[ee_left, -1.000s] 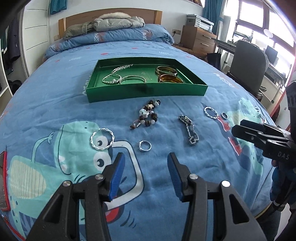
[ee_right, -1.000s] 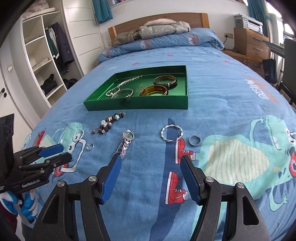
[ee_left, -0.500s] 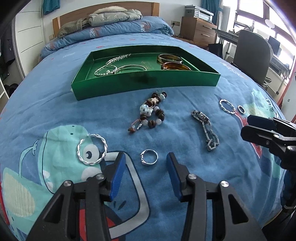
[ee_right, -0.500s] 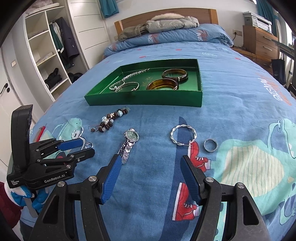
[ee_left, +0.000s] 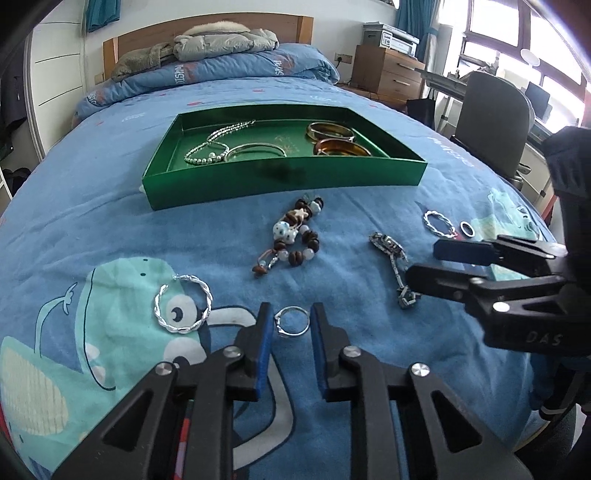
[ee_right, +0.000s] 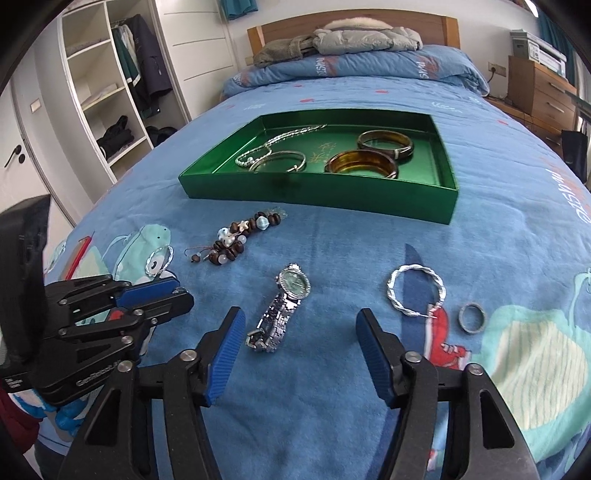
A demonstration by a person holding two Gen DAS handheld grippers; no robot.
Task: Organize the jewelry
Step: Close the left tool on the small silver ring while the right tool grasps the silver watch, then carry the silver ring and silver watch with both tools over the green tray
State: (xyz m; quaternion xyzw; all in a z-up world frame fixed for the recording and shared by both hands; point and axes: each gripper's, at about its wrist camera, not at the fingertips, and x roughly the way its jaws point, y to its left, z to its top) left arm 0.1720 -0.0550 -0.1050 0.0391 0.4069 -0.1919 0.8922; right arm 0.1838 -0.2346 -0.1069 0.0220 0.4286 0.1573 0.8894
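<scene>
Daylit bedroom: wooden headboard [ee_left: 207, 31], open wardrobe [ee_right: 107, 92].

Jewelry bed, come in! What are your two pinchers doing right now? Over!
Left gripper closing around small silver ring, not pinched yet. Right gripper open, closing a bit, over watch. Green tray unobstructed.

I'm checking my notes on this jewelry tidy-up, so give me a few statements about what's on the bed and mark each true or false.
1. The green tray holds two amber bangles. True.
2. The wristwatch lies inside the tray. False: it lies on the blue bedspread.
3. The small silver ring sits between the left gripper fingers. True.
4. The right gripper is clamped on the beaded bracelet. False: it is open, empty, near the watch.
</scene>
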